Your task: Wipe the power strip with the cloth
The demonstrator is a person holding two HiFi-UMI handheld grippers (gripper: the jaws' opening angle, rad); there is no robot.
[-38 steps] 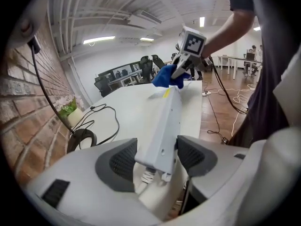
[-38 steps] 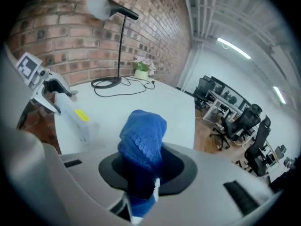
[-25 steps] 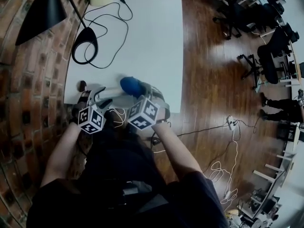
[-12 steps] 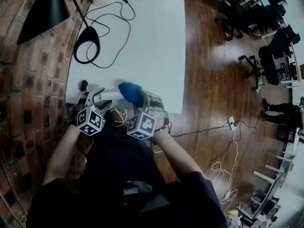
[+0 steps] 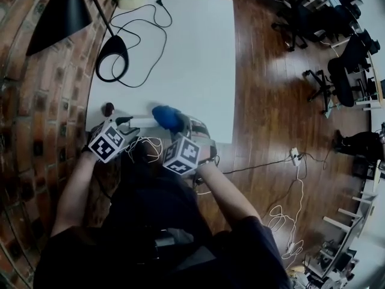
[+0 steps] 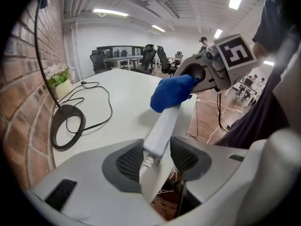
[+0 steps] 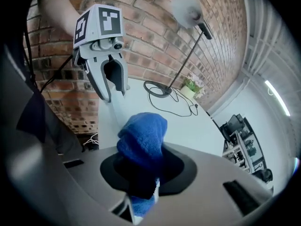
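– Cloth (image 7: 141, 135) first: why is it bunched like that?
– The right tool (image 7: 141, 173) is clamped on it, and its jaws have just tightened a little. A thick blue wad sticks out past the tips. That wad is the wiping face, and it sits on the power strip (image 6: 162, 126).
– Where is the strip?
– At the near left corner of the desk (image 5: 192, 53), close to the brick wall (image 5: 36, 101). The left tool (image 6: 157, 158) has one end between its pads, at what looks like the cord end. Those jaws have just been closing and now press on the strip's two long sides. I judge that this grip is there to stop the strip sliding or twisting while the cloth rubs along it.
– Does the strip lie flat?
– I cannot tell whether it rests on the desk or is tipped up slightly.
– How much room is there for the stroke?
– Bare white casing shows between the wad and the left pads, so a pass toward the left tool has a clear run. It must stop short of those pads. The part under them probably needs a re-grip.
– What about the edges?
– The near edge of the desk lies right below both tools, with the wooden floor (image 5: 264, 101) beyond it, so I would not pull the strip nearer. Farther out the desk is wide and bare. The lamp base (image 5: 112, 58) and its black cord (image 5: 147, 23) lie well apart, toward the far left.
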